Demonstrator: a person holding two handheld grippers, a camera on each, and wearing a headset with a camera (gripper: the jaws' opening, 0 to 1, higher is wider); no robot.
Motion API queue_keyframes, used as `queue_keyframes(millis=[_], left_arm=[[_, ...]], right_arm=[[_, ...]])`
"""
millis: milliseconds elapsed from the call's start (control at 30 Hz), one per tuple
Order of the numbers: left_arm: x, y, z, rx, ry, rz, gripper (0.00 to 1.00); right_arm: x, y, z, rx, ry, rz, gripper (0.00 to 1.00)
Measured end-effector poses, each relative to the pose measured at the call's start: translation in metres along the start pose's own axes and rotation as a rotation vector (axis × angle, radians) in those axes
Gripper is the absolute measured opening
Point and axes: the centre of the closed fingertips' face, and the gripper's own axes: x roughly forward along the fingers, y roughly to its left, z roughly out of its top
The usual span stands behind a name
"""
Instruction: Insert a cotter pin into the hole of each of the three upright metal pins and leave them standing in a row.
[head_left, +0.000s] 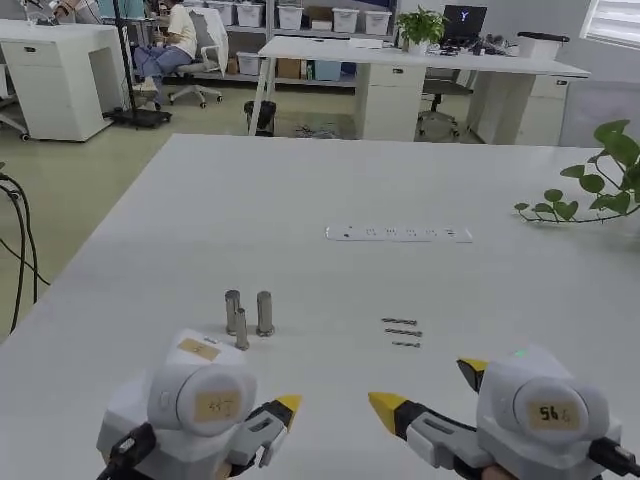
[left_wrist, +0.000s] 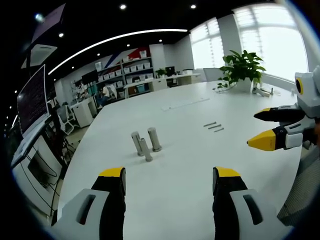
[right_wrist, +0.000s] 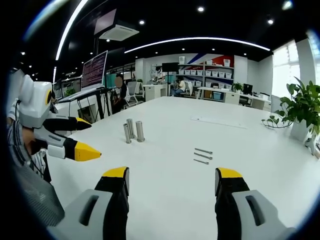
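Left gripper view: left gripper (left_wrist: 170, 173) spread, empty, low over table (left_wrist: 190, 160); right gripper (left_wrist: 256, 129) alongside, likewise spread, empty.

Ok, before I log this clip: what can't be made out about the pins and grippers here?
Holes in the metal pins: too small in every view.
Cotter pins: thin slivers in every view; shape and ends unreadable.
Gaps between the metal pins: in the head view the front one overlaps another; touching or apart, unclear.
Right gripper and left gripper: bodies cut off by the head view's bottom edge.
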Motion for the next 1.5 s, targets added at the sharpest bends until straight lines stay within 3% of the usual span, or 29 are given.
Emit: queue_keyframes(millis=[300,1100,1333,1400,1500], left_arm=[[0.0,0.002,0.0,-0.027,-0.003,0.003,0.69],[0.0,0.002,-0.003,-0.028,0.006,0.006,0.68],[0.0,0.003,-0.001,-0.025,-0.003,0.005,0.67],[0.0,0.003,-0.001,-0.02,-0.003,0.006,0.67],[0.001,-0.001,-0.003,-0.025,0.006,-0.026,0.65]], right_arm=[[0.001,0.0,0.0,0.008,0.0,0.003,0.68],[0.001,0.003,-0.002,-0.001,0.007,0.014,0.67],[0.0,0.003,0.0,0.001,0.003,0.016,0.67],[-0.003,0.002,0.006,0.007,-0.019,0.018,0.67],[-0.006,0.002,0.008,0.032,-0.017,0.024,0.67]])
